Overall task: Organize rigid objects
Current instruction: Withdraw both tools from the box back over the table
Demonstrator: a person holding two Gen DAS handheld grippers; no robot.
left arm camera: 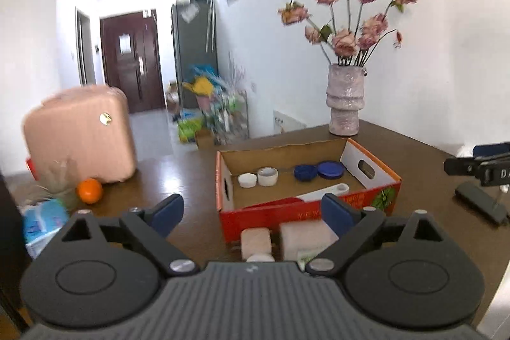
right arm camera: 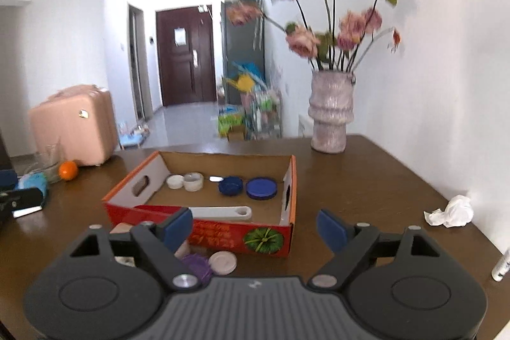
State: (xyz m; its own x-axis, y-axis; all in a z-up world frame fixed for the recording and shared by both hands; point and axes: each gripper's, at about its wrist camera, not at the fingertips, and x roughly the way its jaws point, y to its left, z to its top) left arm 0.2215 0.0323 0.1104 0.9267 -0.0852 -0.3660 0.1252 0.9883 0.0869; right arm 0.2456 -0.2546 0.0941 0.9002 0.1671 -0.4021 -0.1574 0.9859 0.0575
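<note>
An open red cardboard box (right arm camera: 204,236) holds two white lids (right arm camera: 185,181) and two blue lids (right arm camera: 247,187) along its far wall, a white flat tool (right arm camera: 223,212) by its near wall, with pink blocks (left arm camera: 287,239) and a pale round lid (right arm camera: 223,263) just outside its near wall.

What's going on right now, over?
Both grippers, left and right, open, empty. Box holds lids and a white scoop. More items wait in front. Nothing in the way.

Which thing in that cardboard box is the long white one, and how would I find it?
Start at the red box on the brown table, in front of the vase. Along its near wall lies a flat white handle with a hole at one end. Everything else in the box is a round lid or cap at the far side; this alone is long.
</note>
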